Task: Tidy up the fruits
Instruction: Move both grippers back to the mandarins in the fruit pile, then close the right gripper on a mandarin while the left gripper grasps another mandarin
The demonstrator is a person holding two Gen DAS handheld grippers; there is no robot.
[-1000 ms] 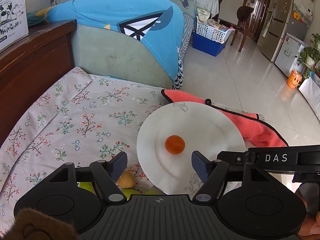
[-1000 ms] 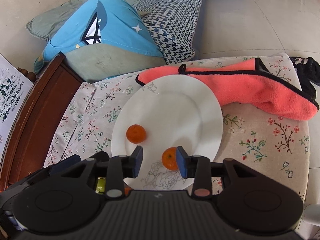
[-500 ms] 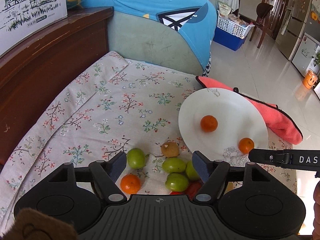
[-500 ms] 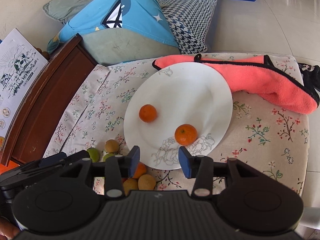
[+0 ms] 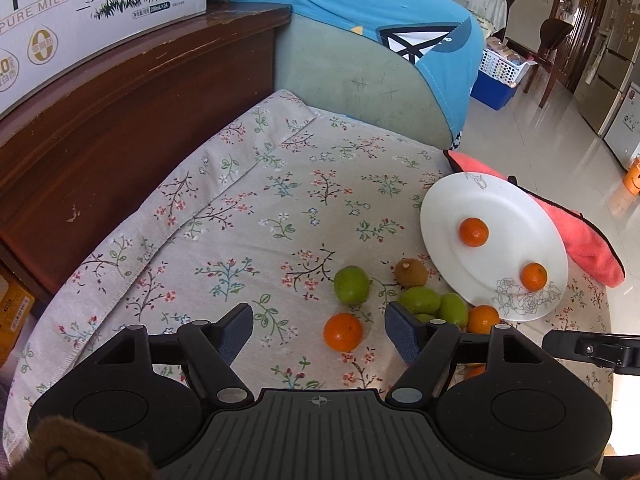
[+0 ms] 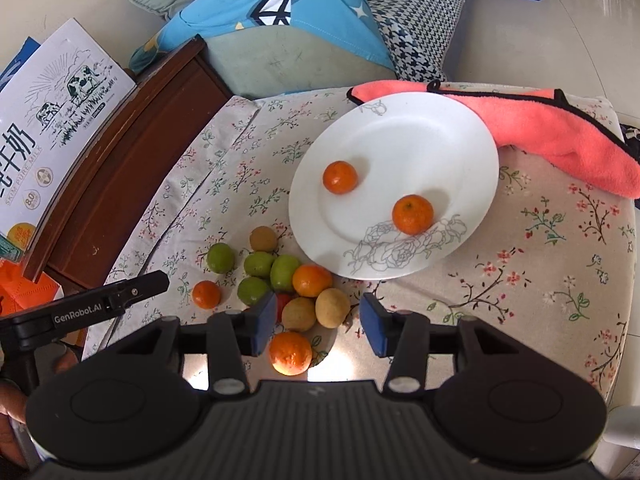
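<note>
Here, left tool and right tool both wide apart, empty, above the loose fruit pile.

Two small orange mandarins sit apart on the round white china plate; the right gripper hovers open-jawed over loose green, brown and orange fruits beside the plate's near-left rim.

A red fruit hides behind the right claw's finger, its kind unreadable.
</note>
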